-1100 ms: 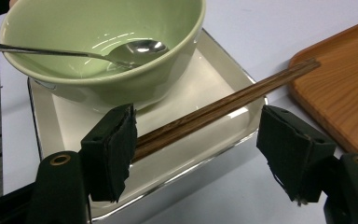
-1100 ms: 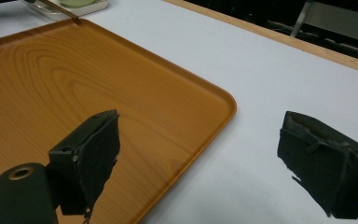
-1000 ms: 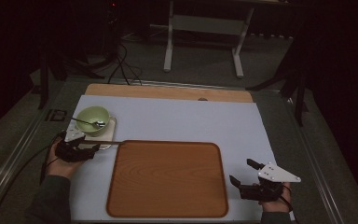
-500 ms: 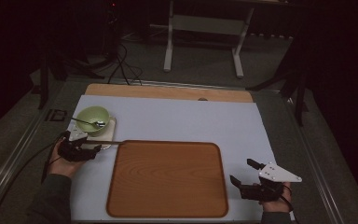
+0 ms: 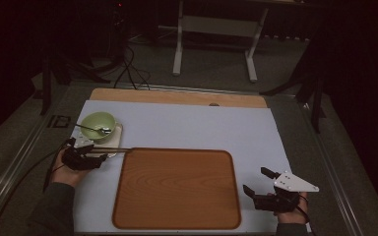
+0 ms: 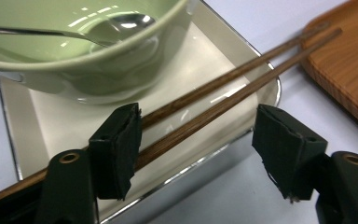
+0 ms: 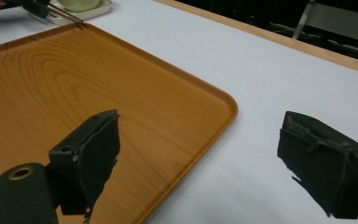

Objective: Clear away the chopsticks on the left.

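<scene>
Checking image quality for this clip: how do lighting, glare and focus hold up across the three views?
High view: dim, surroundings nearly black, the tray readable. Left gripper view: bright glare in the bowl and on the spoon; the chopsticks sharp. Right gripper view: evenly lit, near jaws slightly soft.

On the bench, left of and just behind the tray [image 5: 177, 189], sits a dish [image 6: 51, 116] bearing a bowl [image 5: 98, 122] with a spoon [image 5: 94, 129] inside, while chopsticks [image 5: 113, 150] lie from dish to tray rim.

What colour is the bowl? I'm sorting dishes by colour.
Pale green; the bowl shows best in the left gripper view.
</scene>
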Motion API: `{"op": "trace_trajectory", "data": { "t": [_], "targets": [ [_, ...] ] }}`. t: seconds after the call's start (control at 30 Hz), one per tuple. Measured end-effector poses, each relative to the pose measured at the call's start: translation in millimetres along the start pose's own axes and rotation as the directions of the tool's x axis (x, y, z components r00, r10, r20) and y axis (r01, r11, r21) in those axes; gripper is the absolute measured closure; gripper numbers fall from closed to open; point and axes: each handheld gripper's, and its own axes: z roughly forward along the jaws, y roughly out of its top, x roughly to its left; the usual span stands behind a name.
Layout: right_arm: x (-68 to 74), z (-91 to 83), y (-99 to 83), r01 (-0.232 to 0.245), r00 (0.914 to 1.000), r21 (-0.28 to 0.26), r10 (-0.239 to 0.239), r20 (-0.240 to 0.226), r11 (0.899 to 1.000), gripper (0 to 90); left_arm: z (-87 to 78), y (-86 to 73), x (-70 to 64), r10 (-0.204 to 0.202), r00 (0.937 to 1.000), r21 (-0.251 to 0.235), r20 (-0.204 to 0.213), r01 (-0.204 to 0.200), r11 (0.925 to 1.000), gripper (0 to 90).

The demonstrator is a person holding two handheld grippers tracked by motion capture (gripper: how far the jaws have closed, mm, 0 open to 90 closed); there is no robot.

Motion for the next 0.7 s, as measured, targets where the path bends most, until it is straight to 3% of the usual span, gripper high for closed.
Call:
{"op": "trace_trajectory", "data": {
  "t": [0.23,0.37,0.7],
  "targets": [
    [0.0,-0.1,0.0,0.001,1.0000,0.000,-0.001,0.000,1.000,12.3,-1.6,0.2,-2.3,0.023,0.9996,0.006,0.015,-0.023,0.9997,46.7],
    [-0.4,-0.3,-0.3,-0.003,1.0000,0.003,0.003,0.002,1.000,12.3,-2.6,0.5,-9.1,0.068,0.9976,0.011,0.011,-0.068,0.9976,55.4],
    [-0.5,0.1,-0.4,-0.003,1.0000,0.005,0.003,0.002,1.000,13.3,-2.3,1.7,-18.1,0.127,0.9918,0.015,0.015,-0.127,0.9918,68.6]
  ]
}}
